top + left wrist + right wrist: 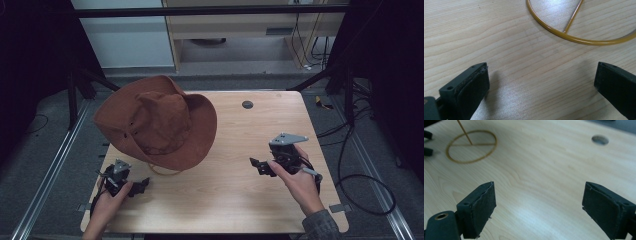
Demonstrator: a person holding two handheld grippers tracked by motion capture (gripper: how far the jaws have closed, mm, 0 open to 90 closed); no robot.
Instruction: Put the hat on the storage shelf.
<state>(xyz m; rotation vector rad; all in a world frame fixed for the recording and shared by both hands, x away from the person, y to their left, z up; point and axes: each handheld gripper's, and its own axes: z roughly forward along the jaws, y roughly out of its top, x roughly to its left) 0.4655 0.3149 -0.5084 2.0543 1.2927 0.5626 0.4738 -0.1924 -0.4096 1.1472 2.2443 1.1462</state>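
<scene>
Left gripper: in the high view your left gripper (pixel 140 186) rests low at the near left of the pale wooden table (pixel 240 200), jaws apart, grasping nothing.
Right gripper: your right gripper (pixel 256 166) hovers at the near right, also spread and empty.
Hat: the brown suede wide-brimmed hat (pixel 157 120) sits on the far left of the table, its brim overhanging the left edge, crown tilted.
Handling: it looks light and soft, likely to flop; I'd judge the brim edge nearest you the best hold, pinched flat.
Cord: a thin yellow-tan chin cord (pixel 162 171) loops out from under the near brim and could snag.
Left gripper view: your black pads (pixel 474 86) stand wide over bare wood, the cord's loop (pixel 574 38) just beyond them.
Right gripper view: padded jaws wide apart; the cord loop (pixel 471 146) lies far left, a round grey grommet hole (pixel 600 139) far right.
Obstacles: nothing stands between either gripper and the hat.
</scene>
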